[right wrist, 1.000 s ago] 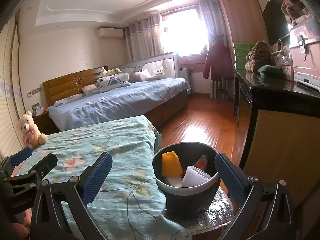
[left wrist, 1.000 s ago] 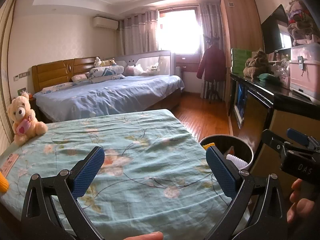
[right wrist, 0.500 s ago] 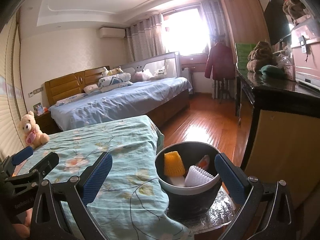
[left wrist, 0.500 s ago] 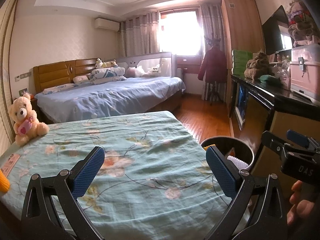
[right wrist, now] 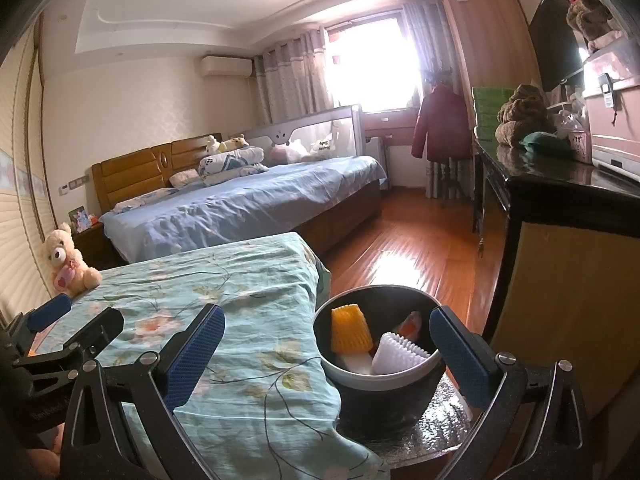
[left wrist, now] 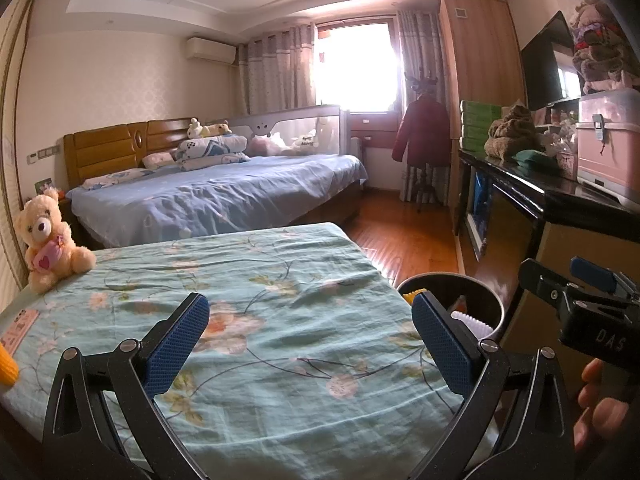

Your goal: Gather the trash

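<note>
A dark round bin [right wrist: 384, 384] stands beside the right edge of the floral-sheeted table [right wrist: 224, 304]. It holds a yellow ridged cup [right wrist: 350, 330], a white ridged cup [right wrist: 398, 354] and an orange-white scrap [right wrist: 410, 324]. My right gripper [right wrist: 326, 358] is open and empty, low in front of the bin. My left gripper [left wrist: 310, 344] is open and empty over the table [left wrist: 280, 320]; the bin [left wrist: 476, 292] shows at its right finger. Another yellow ridged piece [left wrist: 7, 366] lies at the table's left edge.
A teddy bear [left wrist: 46, 240] sits at the table's far left corner. A blue bed [left wrist: 224, 196] lies behind. A dark cabinet [right wrist: 560, 216] with boxes and toys stands at right. Wooden floor [right wrist: 412, 248] runs between bed and cabinet.
Both views have shifted slightly; the scene sits a little lower and nearer. Both grippers stay open and empty.
</note>
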Action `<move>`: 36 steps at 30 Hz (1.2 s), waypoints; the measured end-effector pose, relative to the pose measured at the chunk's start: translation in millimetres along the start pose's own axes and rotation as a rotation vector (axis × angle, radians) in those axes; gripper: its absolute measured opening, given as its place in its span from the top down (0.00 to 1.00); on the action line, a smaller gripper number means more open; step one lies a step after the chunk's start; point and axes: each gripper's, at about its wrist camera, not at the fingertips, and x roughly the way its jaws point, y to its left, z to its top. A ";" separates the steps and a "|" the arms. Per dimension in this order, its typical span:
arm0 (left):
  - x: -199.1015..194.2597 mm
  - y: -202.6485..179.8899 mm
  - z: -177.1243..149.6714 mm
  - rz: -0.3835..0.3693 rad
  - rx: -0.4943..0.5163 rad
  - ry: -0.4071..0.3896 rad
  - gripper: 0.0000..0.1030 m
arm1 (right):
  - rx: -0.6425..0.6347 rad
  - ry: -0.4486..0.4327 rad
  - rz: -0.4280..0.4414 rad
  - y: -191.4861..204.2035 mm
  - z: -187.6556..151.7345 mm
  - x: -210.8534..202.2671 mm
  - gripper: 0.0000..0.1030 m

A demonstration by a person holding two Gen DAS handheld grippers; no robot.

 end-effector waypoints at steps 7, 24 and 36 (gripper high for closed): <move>0.7 -0.2 -0.7 0.000 0.001 0.002 0.00 | 0.001 0.002 0.004 0.7 -0.2 -0.5 0.00; 2.1 -1.1 -3.9 -0.003 -0.002 0.009 0.00 | 0.001 0.012 0.022 1.2 -2.6 0.7 0.00; 8.8 0.8 -8.8 0.000 0.000 0.027 0.00 | 0.005 0.020 0.031 1.0 -3.5 5.0 0.00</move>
